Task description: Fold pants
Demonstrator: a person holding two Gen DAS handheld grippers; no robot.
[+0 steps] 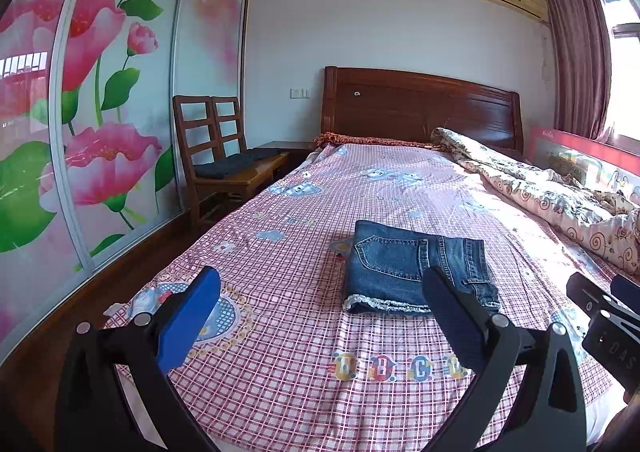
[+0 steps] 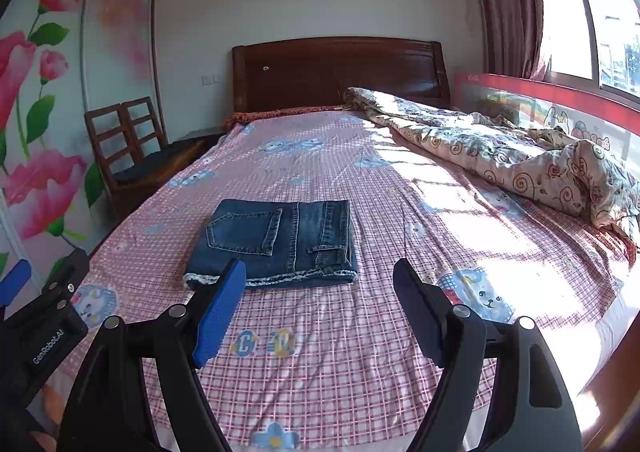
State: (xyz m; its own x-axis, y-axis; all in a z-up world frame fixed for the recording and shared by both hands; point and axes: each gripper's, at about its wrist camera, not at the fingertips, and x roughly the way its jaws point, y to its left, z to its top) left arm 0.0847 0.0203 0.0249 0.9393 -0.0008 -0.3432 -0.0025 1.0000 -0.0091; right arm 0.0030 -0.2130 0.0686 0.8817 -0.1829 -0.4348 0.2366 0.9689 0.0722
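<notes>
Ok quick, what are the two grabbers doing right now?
Left hand-held gripper: open, holding nothing.
Right hand-held gripper: open, holding nothing.

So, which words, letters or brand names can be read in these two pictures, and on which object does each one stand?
"GenRobot.AI": white print on the body of the left gripper, seen from the right wrist view.
"DAS": partial print on the body of the right gripper, rest cut off.
"B", "C": cartoon letters on the checked bedsheet; the neighbouring letters are unclear.
White writing on the red bed rail: too blurred to read.
</notes>
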